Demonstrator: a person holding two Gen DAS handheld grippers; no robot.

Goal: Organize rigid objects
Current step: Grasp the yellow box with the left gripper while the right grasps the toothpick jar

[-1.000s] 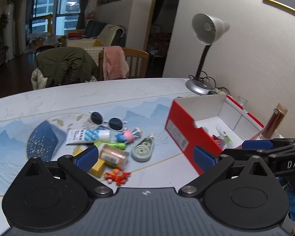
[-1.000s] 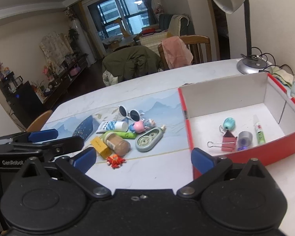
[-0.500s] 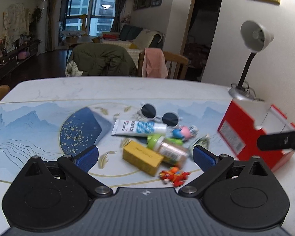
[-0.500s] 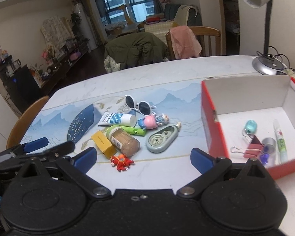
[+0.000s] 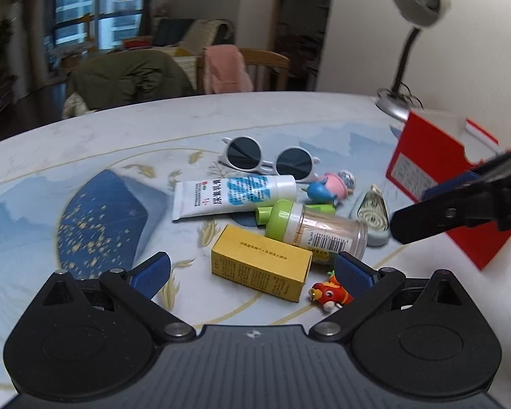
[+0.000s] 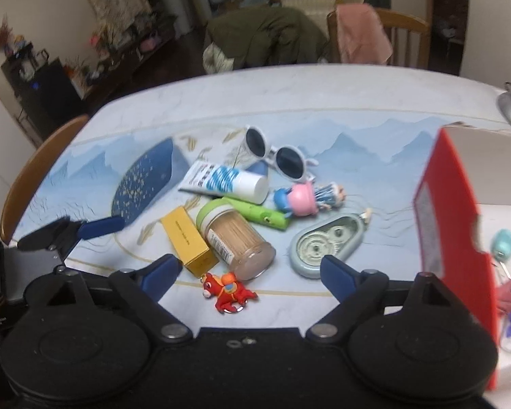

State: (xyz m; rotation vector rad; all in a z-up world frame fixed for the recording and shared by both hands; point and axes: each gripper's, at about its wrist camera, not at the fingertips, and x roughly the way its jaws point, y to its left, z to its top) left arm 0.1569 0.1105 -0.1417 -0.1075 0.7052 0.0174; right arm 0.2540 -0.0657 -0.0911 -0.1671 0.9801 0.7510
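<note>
While both grippers hang over the table [image 5: 85,143], nothing's grabbed. The left gripper [image 5: 252,272] has its jaws wide apart, and the yellow box [image 5: 260,267] sits on the table in the gap between them, pads not touching it. The right gripper [image 6: 250,272] is also apart but its jaws are closing; the little red toy [image 6: 228,291] lies on the table roughly between its tips, untouched as far as I can see.

The pile is all bunched together mid-table: the box lies against the toothpick jar [image 6: 236,238], which is on its side with its green lid pointing away. Behind the jar there's a green marker-looking thing [image 6: 259,214], a white tube [image 5: 231,196], white sunglasses [image 5: 271,160] and a pink-and-blue figurine [image 6: 303,199]. A grey-blue tape dispenser [image 6: 325,245] lies right of the jar, near the red bin [image 6: 453,231].

The bin stands at the right edge with a few small bits already in it, incl. a teal thing [image 6: 502,242]; the rest is too blurry to call. A desk lamp [image 5: 412,34] stands behind the bin.
</note>
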